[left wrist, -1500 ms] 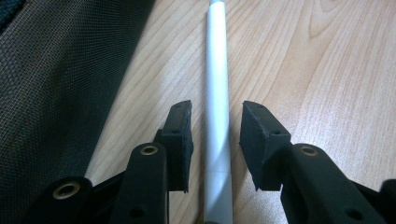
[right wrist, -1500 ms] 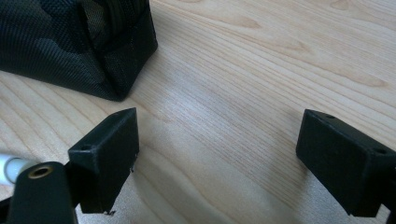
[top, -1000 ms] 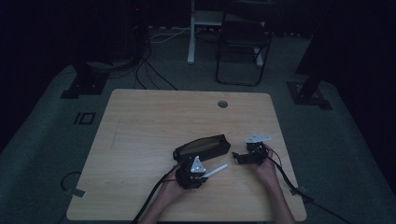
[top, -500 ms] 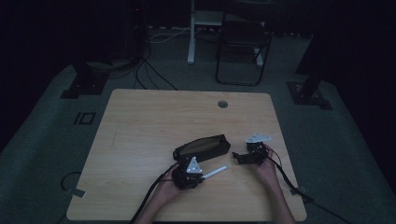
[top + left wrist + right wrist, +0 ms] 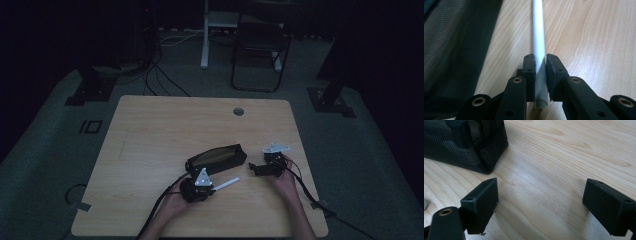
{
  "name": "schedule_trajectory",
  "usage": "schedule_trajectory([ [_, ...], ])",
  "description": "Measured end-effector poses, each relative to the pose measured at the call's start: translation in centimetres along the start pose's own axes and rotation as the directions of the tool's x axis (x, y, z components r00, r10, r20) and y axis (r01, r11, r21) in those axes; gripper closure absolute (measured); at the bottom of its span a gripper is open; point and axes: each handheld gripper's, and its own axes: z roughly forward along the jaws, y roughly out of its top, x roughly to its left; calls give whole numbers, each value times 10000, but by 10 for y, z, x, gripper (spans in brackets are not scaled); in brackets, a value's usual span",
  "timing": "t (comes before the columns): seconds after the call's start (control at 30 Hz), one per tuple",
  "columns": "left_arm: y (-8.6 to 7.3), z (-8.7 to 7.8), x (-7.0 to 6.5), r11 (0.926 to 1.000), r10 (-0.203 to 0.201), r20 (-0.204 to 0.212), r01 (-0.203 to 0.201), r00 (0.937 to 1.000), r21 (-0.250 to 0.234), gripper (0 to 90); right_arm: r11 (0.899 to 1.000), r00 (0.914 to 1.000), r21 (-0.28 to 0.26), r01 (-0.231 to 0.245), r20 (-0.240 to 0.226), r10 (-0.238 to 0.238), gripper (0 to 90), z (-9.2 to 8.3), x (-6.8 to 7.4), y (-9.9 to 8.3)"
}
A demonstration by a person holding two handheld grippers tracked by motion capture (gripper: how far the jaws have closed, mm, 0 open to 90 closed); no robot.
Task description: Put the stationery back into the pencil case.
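Lying across the light wooden table (image 5: pixel 150 130), the open black fabric pouch (image 5: pixel 216 158) waits between both hands, probably to receive the thin white plastic stick (image 5: pixel 538 37) clamped in the left gripper (image 5: pixel 540 66), while the right gripper (image 5: pixel 540 205) hovers wide-jawed, empty, just right.

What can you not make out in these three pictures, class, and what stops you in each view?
- Inside of the long black fabric pouch: too dark and small in the high view.
- Far end of the thin white plastic rod: cut off by the top edge in the left gripper view, where the left claw clamps it.
- Rest of the pouch: cut by the frame edges in the right gripper view, beyond the open right claw.
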Motion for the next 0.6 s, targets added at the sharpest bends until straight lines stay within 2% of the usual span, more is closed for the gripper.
schedule_trajectory([
  [0.37,2,-7,3,9997,52,16,-52,10000,-222,788,10000,10000,-1,0,0,0,133,0,0,0],
  [0.6,7,-18,6,9984,-23,173,33,9998,-567,789,10000,10000,1,-1,0,1,133,0,0,0],
])
